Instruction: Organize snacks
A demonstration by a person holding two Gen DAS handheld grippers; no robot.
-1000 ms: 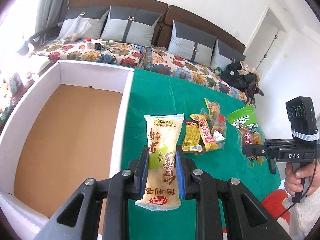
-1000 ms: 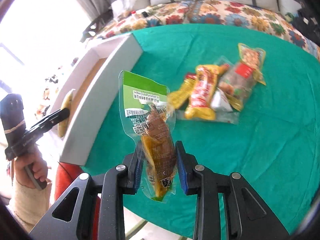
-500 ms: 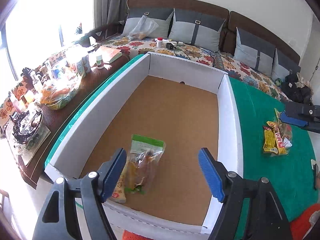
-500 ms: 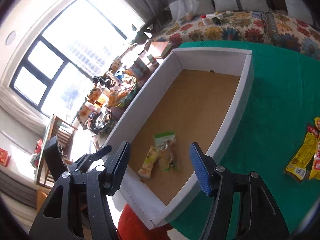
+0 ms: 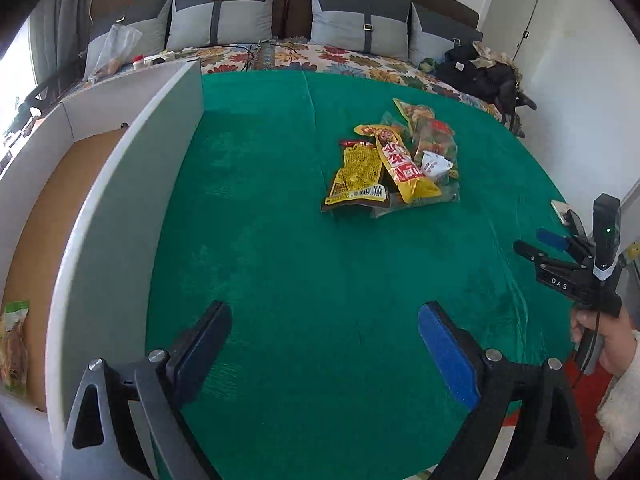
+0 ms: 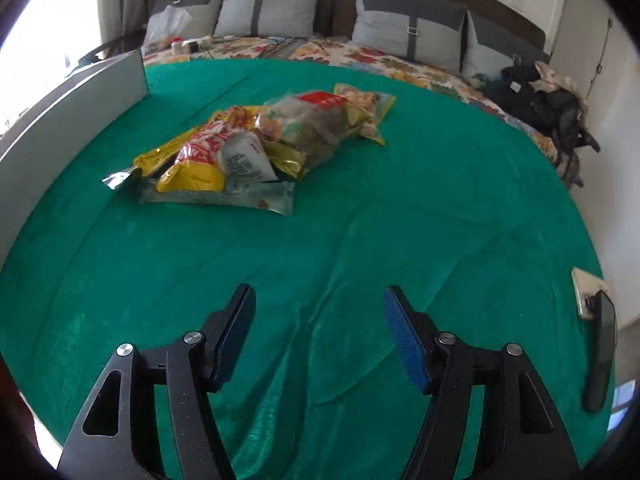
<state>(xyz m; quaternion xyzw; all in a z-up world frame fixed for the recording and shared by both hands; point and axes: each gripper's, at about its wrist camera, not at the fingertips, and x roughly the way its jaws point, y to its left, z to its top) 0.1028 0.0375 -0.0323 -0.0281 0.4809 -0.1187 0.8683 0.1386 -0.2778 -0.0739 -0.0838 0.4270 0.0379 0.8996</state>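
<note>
A pile of snack packets (image 5: 394, 160) lies on the green table cloth (image 5: 304, 264), yellow, red and clear bags overlapping; it also shows in the right wrist view (image 6: 256, 148). A white box with a brown floor (image 5: 52, 184) stands at the left, and a green-topped snack bag (image 5: 14, 344) lies in its near corner. My left gripper (image 5: 324, 344) is open and empty above the cloth, right of the box wall. My right gripper (image 6: 318, 332) is open and empty, well short of the pile; it also shows at the right edge of the left wrist view (image 5: 548, 244).
The box's white wall (image 6: 60, 120) borders the cloth on the left. A phone (image 6: 600, 352) and a small card lie at the table's right edge. A sofa with grey cushions (image 5: 224, 16) and a black bag (image 6: 548, 108) are behind the table.
Both grippers have let go of their snack bags into the box and swung right, from over the box to over the green cloth, facing the pile. Both jaws stay open.
</note>
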